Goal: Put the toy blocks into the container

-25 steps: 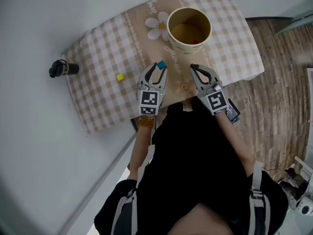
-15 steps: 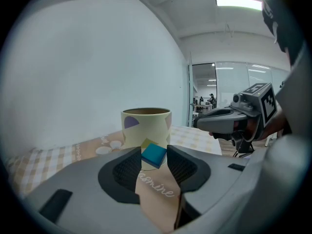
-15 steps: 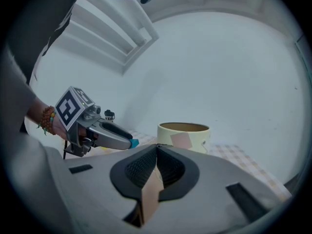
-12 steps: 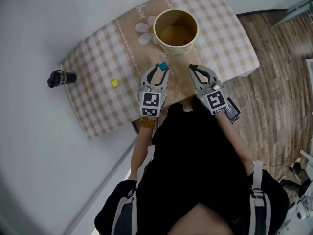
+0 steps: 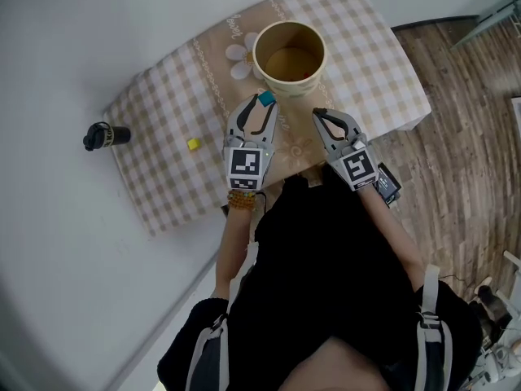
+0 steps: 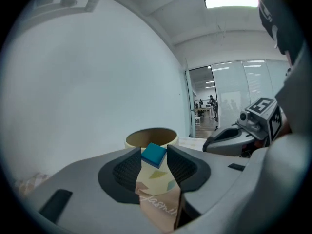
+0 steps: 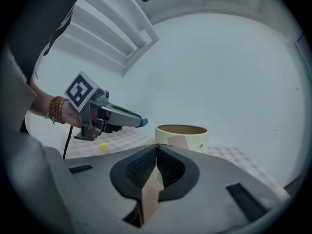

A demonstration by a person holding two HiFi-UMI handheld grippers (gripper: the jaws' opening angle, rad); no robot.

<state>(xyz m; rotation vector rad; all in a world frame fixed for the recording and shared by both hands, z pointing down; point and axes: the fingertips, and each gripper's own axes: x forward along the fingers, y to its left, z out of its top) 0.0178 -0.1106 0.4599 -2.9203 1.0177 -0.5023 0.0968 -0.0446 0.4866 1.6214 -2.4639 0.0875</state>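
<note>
Left tool (image 5: 259, 104) is up off the counter (image 5: 366, 47), pinching the blue block (image 5: 266, 98) right at the very tips of its jaws. The block sits just short of the near rim of the container (image 5: 285, 78), about level with it and not yet over the opening. In the left gripper view the cube sits turned between the pads, one corner poking upward. So the hold looks shallow, and I'd say it could pivot or pop free if squeezed harder.

The block itself looks small, hard and light, with flat faces and sharp edges. There's nothing fragile about it, and a short drop into the cup should do it no harm.

Right tool (image 5: 319, 114) hangs beside the left, jaws pressed together with nothing between them.

One yellow block (image 5: 193, 144) lies on the checked cloth, well to the left of the container. It's the same sort of little cube. The best hold is probably on two opposite flat faces, seated deeper between the pads than this blue one.
</note>
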